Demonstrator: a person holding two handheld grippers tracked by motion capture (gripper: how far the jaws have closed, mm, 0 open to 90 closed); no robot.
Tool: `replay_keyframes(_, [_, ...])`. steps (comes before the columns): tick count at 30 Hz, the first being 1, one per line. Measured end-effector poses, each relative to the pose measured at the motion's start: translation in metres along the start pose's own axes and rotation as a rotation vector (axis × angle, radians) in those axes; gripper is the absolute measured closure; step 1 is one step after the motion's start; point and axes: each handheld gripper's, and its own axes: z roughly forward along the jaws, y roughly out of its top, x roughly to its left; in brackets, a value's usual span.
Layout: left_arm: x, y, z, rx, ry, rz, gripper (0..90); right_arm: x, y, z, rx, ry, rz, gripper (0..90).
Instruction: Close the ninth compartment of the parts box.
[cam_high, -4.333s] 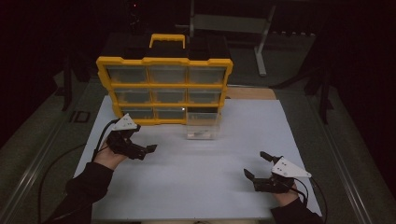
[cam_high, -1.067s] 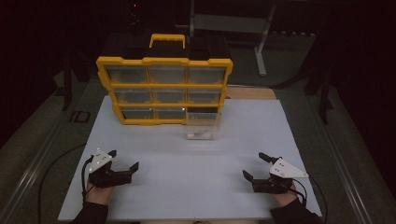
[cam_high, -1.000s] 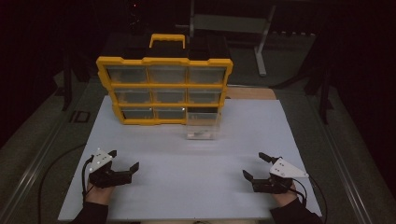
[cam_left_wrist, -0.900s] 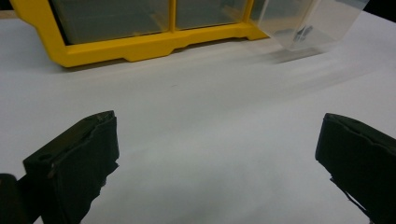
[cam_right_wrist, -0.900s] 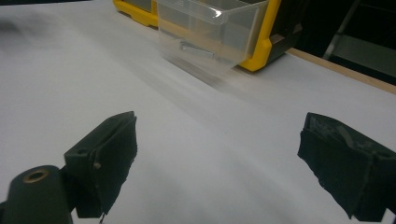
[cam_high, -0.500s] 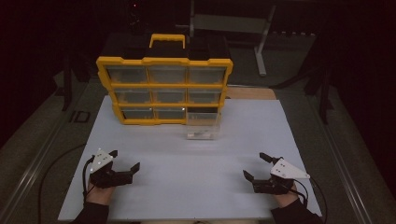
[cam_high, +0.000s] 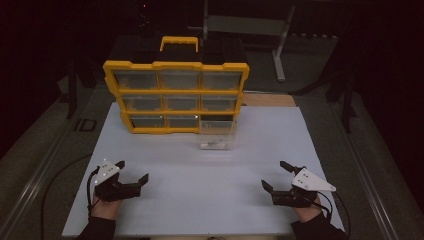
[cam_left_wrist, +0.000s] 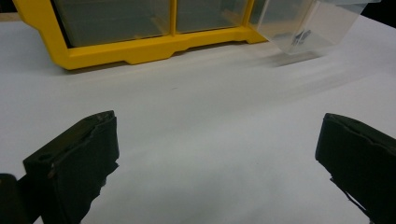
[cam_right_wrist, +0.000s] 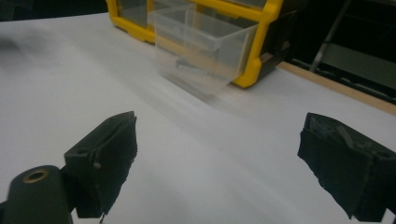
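Note:
A yellow organizer (cam_high: 175, 95) with clear drawers stands upright at the back of the white sheet (cam_high: 210, 200). Its bottom-right clear drawer (cam_high: 216, 134) is pulled out onto the sheet, with something small and dark lying inside. My left gripper (cam_high: 132, 171) rests open near the front left of the sheet, nothing between its jaws. My right gripper (cam_high: 274, 175) is open at the front right, also holding nothing. In the left gripper view the left gripper (cam_left_wrist: 215, 158) faces the organizer (cam_left_wrist: 140, 49) and drawer (cam_left_wrist: 303, 23). In the right gripper view the right gripper (cam_right_wrist: 219, 154) faces the drawer (cam_right_wrist: 205, 44).
A grey metal stand (cam_high: 245, 25) sits behind the organizer in the dark. A strip of wooden tabletop (cam_high: 270, 100) shows right of the organizer. Metal rails (cam_high: 365, 170) run along both sides of the table. Bare white sheet lies between the grippers and the drawer.
Since the oldest frame my left gripper has drawn back from beside the organizer to the front left of the sheet. Over the last second nothing has visibly moved.

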Motion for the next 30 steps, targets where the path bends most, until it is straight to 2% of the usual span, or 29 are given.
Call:
replay_keyframes(10, [-0.001, 0.001, -0.002, -0.005, 0.002, 0.003, 0.0, -0.006, 0.031, -0.011, -0.028, -0.031, -0.017, 11.3])
replay_keyframes(19, [-0.001, 0.0, -0.001, -0.004, -0.003, 0.004, 0.0, -0.006, 0.058, -0.01, -0.063, -0.072, -0.025, 10.6])
replay_keyframes(26, [-0.002, 0.0, -0.001, -0.003, -0.003, 0.007, 0.1, -0.001, 0.074, -0.003, -0.079, -0.067, -0.047, 10.6])
replay_keyframes(30, [-0.001, 0.0, -0.002, -0.004, -0.003, 0.005, 0.0, 0.008, 0.087, 0.005, -0.092, -0.049, -0.061, 10.6])
